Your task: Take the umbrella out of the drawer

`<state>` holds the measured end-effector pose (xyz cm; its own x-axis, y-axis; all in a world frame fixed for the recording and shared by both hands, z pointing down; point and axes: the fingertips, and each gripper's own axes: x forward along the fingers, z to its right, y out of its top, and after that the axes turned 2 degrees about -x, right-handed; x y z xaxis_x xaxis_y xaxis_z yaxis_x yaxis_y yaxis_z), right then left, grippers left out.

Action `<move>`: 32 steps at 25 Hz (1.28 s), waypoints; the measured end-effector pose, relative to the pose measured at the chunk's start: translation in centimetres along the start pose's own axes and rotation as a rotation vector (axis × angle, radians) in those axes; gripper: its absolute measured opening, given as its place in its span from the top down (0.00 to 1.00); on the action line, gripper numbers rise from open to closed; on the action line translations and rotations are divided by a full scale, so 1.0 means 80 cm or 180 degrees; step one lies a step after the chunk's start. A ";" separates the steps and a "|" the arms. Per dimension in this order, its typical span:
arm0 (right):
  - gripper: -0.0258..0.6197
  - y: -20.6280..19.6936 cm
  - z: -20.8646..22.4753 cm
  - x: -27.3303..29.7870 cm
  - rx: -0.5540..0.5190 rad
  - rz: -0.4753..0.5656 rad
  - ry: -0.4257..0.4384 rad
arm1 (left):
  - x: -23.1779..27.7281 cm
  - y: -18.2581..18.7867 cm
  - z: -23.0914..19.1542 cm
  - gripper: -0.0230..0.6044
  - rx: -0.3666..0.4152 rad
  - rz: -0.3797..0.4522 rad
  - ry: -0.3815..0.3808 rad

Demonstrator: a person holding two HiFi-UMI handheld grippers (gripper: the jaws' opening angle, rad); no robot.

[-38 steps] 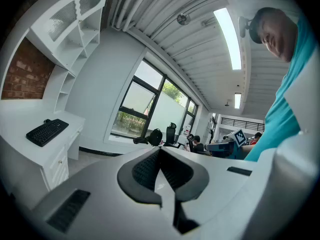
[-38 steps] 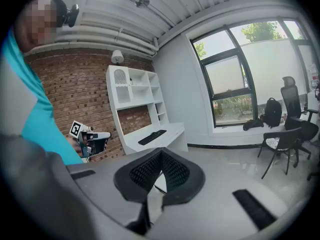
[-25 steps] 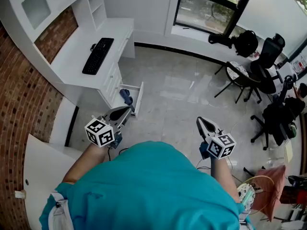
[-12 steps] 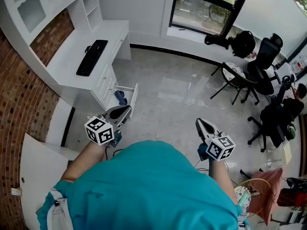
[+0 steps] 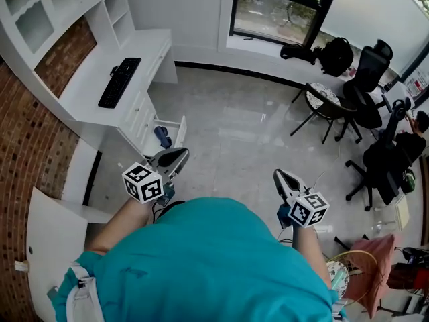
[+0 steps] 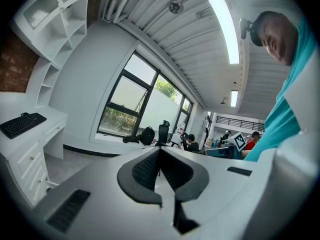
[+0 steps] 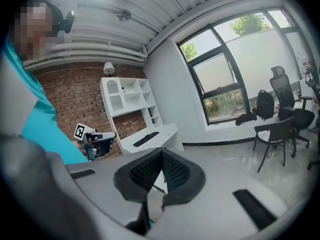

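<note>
Your left hand-held gripper [image 5: 178, 155] has its jaws pressed together with nothing between them; its own view shows only the room beyond the closed pads. Your right hand-held gripper [image 5: 281, 177] is the same, jaws together and empty. The umbrella [image 5: 161, 137], a dark blue bundle, lies in the open drawer [image 5: 179, 130], ahead of the left hand-held gripper and a little to its left, well apart from it and farther from the right one. The drawer stands pulled out from the white desk [image 5: 144, 52], below the side where the keyboard [image 5: 119, 82] rests, so the umbrella can be reached from above without any opening step. Both hand-held grippers are carried low and nearly level in front of you, probably because you are only approaching and there is nothing to pinch yet. I judge that the task is at its start: you need to come close, spread the jaws of one hand-held gripper, and lower it over the bundle.
</note>
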<state>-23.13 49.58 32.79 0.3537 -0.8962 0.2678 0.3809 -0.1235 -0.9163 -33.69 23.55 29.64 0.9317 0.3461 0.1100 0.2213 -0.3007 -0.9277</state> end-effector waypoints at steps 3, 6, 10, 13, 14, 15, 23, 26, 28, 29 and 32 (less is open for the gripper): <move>0.93 -0.004 0.007 0.005 0.0007 -0.0040 0.0024 | 0.003 0.000 -0.007 0.95 -0.0007 -0.0029 0.0049; 0.93 -0.002 0.011 0.022 0.0019 -0.0059 0.0029 | 0.005 0.001 -0.027 0.95 -0.0051 -0.0026 0.0090; 0.93 0.003 0.017 0.054 -0.0027 -0.0121 0.0005 | 0.022 0.000 -0.060 0.95 -0.0093 -0.0044 0.0017; 0.93 0.012 0.028 0.093 -0.0073 -0.0159 -0.0066 | 0.042 0.005 -0.099 0.95 -0.0089 -0.0045 -0.0085; 0.93 0.015 0.031 0.108 -0.0070 -0.0166 -0.0092 | 0.048 0.007 -0.115 0.95 -0.0101 -0.0053 -0.0116; 0.93 0.020 0.034 0.124 -0.0063 -0.0170 -0.0118 | 0.054 0.011 -0.132 0.95 -0.0109 -0.0065 -0.0146; 0.93 0.103 0.063 0.285 -0.0022 -0.0067 -0.0278 | 0.125 0.091 -0.287 0.95 -0.0020 -0.0148 -0.0370; 0.93 0.130 0.072 0.342 -0.0027 -0.0053 -0.0303 | 0.146 0.116 -0.339 0.95 0.0010 -0.0183 -0.0425; 0.93 0.145 0.078 0.377 -0.0015 -0.0064 -0.0320 | 0.159 0.131 -0.370 0.95 -0.0003 -0.0199 -0.0449; 0.93 0.151 0.080 0.393 -0.0013 -0.0079 -0.0324 | 0.166 0.137 -0.384 0.95 -0.0014 -0.0208 -0.0459; 0.93 0.166 0.089 0.433 -0.0004 -0.0125 -0.0325 | 0.184 0.150 -0.420 0.95 -0.0053 -0.0234 -0.0470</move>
<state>0.29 19.93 32.06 0.4238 -0.8426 0.3324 0.3952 -0.1582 -0.9049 -7.62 -4.86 32.11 0.8607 0.4941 0.1225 0.2930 -0.2840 -0.9130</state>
